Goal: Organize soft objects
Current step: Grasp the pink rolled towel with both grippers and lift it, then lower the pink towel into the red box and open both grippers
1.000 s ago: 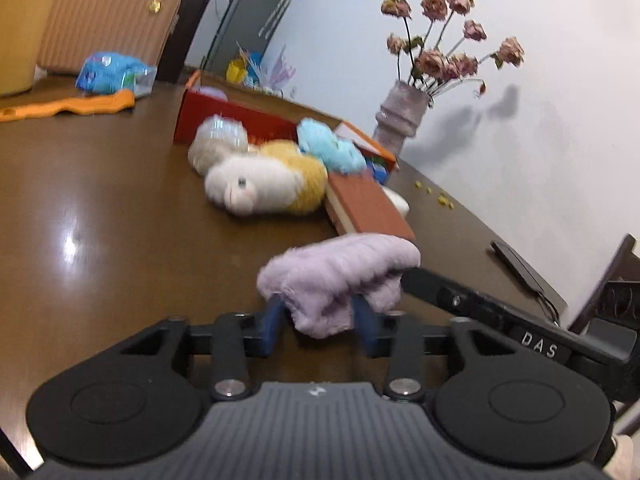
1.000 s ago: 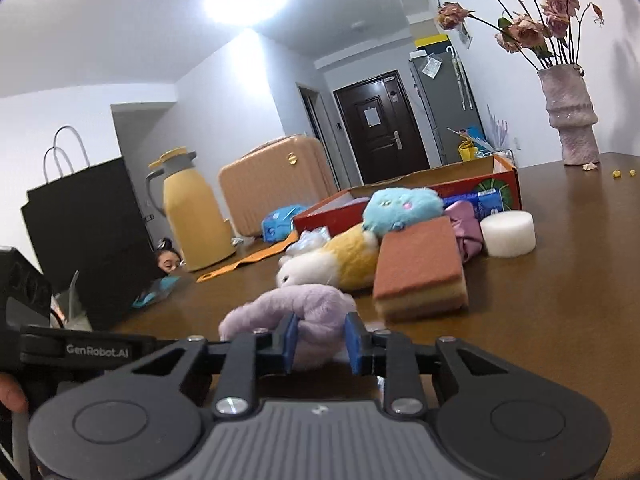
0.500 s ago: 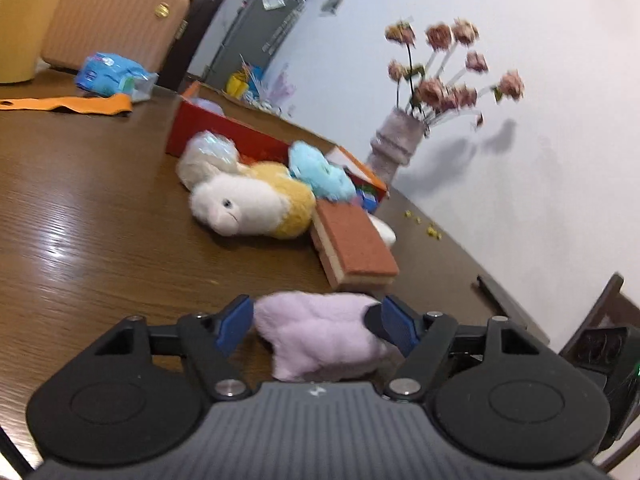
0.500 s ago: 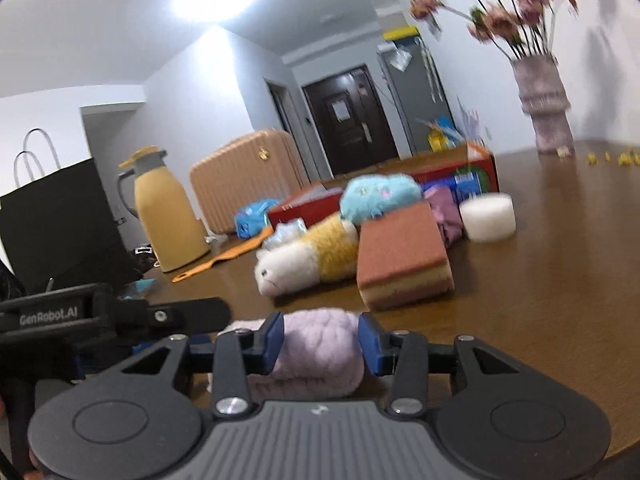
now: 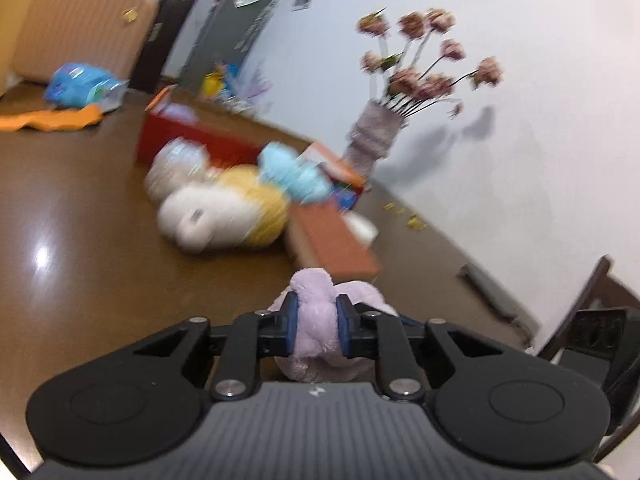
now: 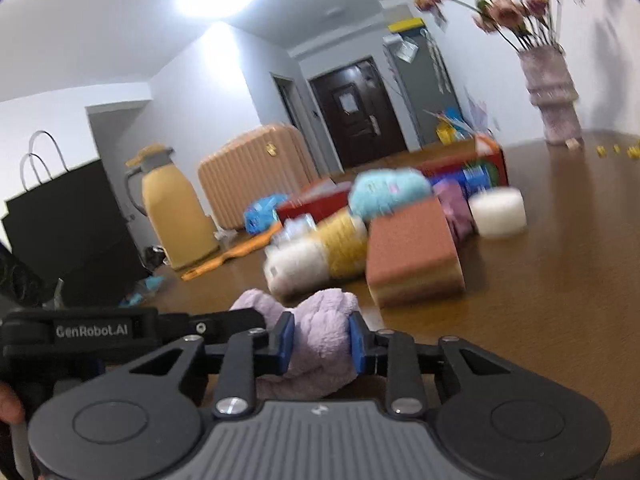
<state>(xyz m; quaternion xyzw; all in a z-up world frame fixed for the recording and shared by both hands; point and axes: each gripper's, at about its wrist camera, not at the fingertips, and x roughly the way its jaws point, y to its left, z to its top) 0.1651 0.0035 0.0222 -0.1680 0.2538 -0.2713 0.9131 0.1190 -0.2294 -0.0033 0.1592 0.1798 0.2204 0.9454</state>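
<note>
Lilac towel [image 6: 320,344] in right gripper [image 6: 320,340]

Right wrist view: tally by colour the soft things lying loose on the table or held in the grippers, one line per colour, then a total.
Lilac: 1, the lilac cloth
White and yellow: 1, the plush toy
Blue: 1, the blue plush
Terracotta: 1, the sponge block
White: 1, the white foam puck
Total: 5

Fluffy lilac cloth [image 5: 316,320], glossy brown wood table [image 5: 80,248], matt plastic claws.
</note>
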